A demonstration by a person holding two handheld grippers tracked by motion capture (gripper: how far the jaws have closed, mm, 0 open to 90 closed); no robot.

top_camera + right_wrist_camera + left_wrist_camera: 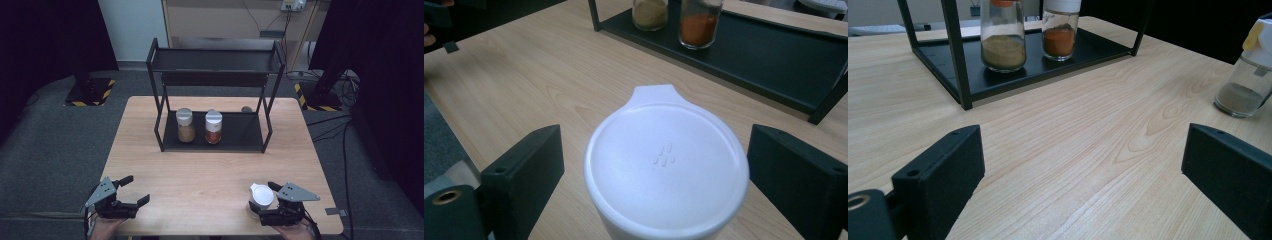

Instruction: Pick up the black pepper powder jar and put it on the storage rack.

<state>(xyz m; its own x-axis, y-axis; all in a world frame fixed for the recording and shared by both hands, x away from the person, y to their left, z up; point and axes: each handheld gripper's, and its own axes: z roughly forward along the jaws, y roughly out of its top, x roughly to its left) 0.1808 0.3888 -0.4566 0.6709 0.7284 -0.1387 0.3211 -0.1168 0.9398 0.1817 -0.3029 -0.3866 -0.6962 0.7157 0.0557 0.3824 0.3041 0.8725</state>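
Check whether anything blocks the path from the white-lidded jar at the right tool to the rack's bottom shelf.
Nothing visible does. Bare table lies between the white-lidded jar and the bottom shelf, whose right half is free beside the two spice jars.

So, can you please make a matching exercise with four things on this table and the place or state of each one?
Things:
1. tan spice jar
2. orange spice jar
3. white-lidded jar
4. left gripper

Places or states:
A. between the open jaws of the right gripper
B. open over bare wood at the near left of the table
C. on the bottom shelf of the rack, on the left
D. on the bottom shelf, right of its neighbour

Pairs: 1-C, 2-D, 3-A, 4-B
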